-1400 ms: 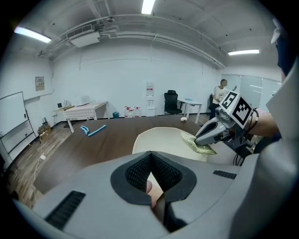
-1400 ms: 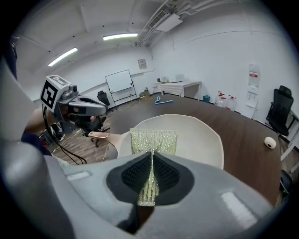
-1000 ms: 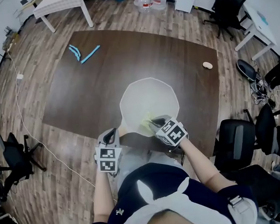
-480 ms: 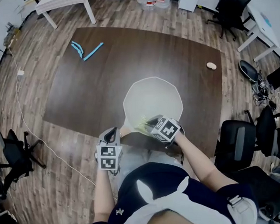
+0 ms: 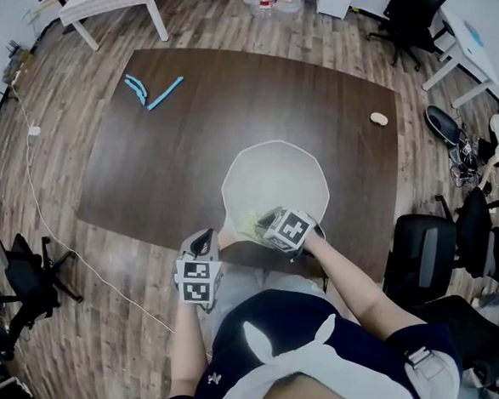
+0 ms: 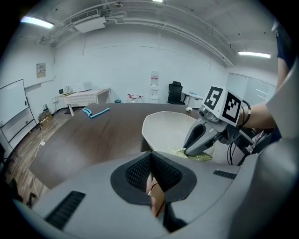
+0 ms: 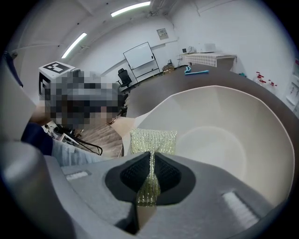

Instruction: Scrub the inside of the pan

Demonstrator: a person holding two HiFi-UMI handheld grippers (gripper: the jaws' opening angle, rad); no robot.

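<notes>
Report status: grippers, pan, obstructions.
Left gripper shut on handle. Right gripper pinching scourer, jaws just easing open; scourer at near rim of pan. No obstruction seen.

Office meeting room. 1 big dark table (image 5: 226, 111) mid-room, black swivel chairs (image 5: 417, 255) around it, white desks (image 5: 108, 4) by the walls, whiteboard (image 7: 138, 57) on a stand, strip lights (image 7: 131, 8) overhead, plank floor (image 5: 59, 276).

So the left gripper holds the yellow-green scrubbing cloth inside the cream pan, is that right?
Not quite: the right gripper holds the yellow-green scrubbing cloth inside the cream pan, its jaws having just eased open around it, per the right gripper view.
</notes>
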